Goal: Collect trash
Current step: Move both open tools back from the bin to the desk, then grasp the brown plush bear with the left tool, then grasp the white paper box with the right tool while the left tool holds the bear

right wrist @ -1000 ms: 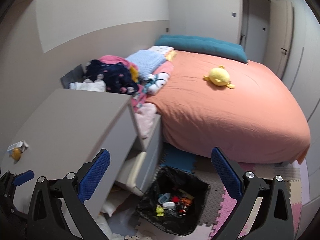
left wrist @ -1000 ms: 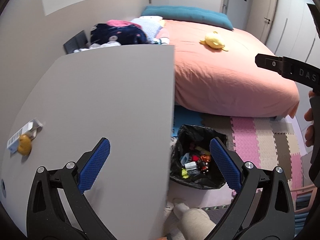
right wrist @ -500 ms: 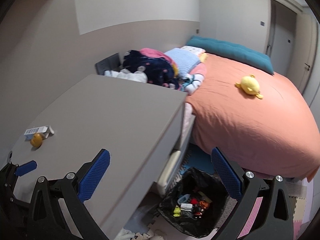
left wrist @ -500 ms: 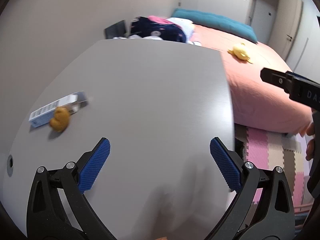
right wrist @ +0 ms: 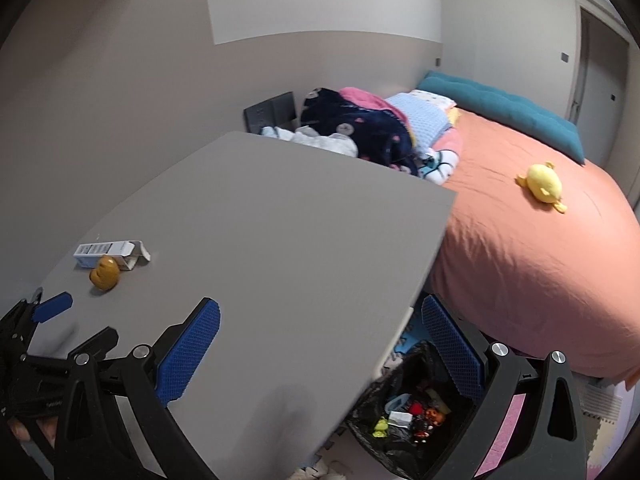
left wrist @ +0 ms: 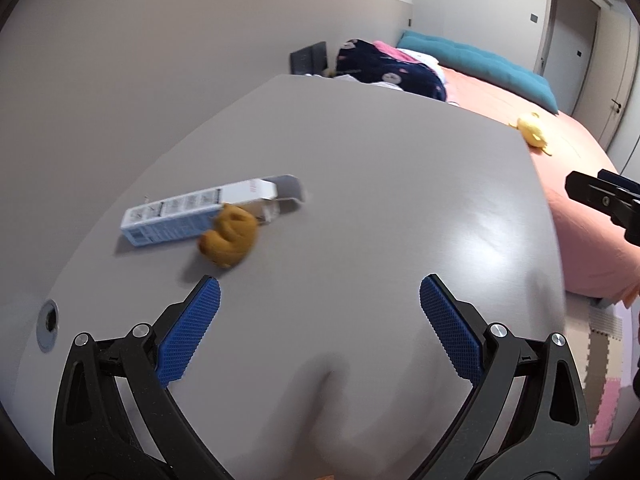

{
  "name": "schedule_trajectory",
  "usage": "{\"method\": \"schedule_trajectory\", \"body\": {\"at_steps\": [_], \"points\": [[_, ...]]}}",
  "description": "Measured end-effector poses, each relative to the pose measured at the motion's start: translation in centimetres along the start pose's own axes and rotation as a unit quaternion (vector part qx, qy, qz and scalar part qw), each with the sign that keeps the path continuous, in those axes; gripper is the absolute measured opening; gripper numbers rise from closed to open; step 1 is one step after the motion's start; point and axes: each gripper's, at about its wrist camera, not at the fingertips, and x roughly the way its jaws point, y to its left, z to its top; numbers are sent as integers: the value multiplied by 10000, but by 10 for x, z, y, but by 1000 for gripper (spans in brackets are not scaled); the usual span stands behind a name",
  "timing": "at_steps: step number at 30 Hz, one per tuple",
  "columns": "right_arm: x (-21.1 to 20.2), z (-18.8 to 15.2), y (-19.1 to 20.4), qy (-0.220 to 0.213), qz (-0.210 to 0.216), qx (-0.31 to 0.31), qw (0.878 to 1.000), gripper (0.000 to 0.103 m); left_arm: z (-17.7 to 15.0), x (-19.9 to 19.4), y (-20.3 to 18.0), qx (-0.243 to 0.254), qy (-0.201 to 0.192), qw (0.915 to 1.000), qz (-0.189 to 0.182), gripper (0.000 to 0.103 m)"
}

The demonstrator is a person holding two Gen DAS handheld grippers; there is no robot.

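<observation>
Left tool (left wrist: pixel 320 298) agape near orange peel (left wrist: pixel 229 241) beside carton (left wrist: pixel 200 210)

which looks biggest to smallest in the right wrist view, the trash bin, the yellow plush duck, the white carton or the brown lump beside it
1. trash bin, partly hidden by the right gripper's fingers
2. yellow plush duck, though it lies farther away on the bed
3. white carton
4. brown lump, close to the carton in apparent size

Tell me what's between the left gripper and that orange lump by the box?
Nothing: in the left wrist view only bare grey desk separates the open left gripper from the orange lump beside the box.
</observation>
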Motion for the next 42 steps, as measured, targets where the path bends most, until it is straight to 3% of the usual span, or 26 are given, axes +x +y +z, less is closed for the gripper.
{"method": "schedule_trajectory", "body": {"at_steps": [5,9,16,18,22,24,34,42], "points": [[14,5,11,41,114,-11,9999,101,5,16,20,-62,2,9999,115,97],[25,9,23,72,163,-140,9997,101,9,31,35,-172,69,9998,69,86],[39,17,41,120,339,-322,9988,101,14,53,54,-258,208,9993,171,77],[43,19,47,141,401,-374,9984,101,15,57,57,-290,254,9992,140,65],[51,21,63,171,525,-526,9971,101,15,64,60,-283,294,9991,97,53],[55,21,71,190,568,-610,9963,101,16,64,62,-286,262,9992,46,41],[68,23,111,286,776,-978,9918,101,8,47,78,-280,218,9992,159,40],[75,22,150,341,1027,-1298,9856,101,-10,25,113,-586,254,9971,424,40]]}}
